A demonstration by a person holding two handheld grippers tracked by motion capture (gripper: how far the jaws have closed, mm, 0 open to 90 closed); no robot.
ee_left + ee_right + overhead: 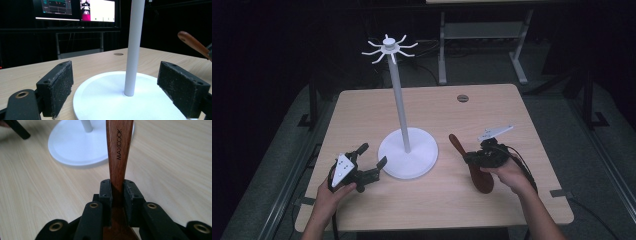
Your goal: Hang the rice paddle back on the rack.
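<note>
A white rack (399, 100) with a round base (408, 152) and hooked arms at its top (389, 48) stands mid-table. A dark wooden spoon (472, 165) lies right of the base, bowl toward me. My right gripper (473, 159) is shut on its handle (118, 155), which points toward the base (75, 147) and reads MAXCOOK. My left gripper (373, 155) stands open just left of the base. Its two pads (58, 86) flank the pole (133, 47) and base (105, 97) from a short way off. The spoon handle's end (193, 45) shows at the right.
The light wood table (362, 105) has a round grommet (462, 98) near its far edge. Behind it stand a dark floor and desk legs (442, 45). Monitors (97, 10) glow in the background of the left gripper view.
</note>
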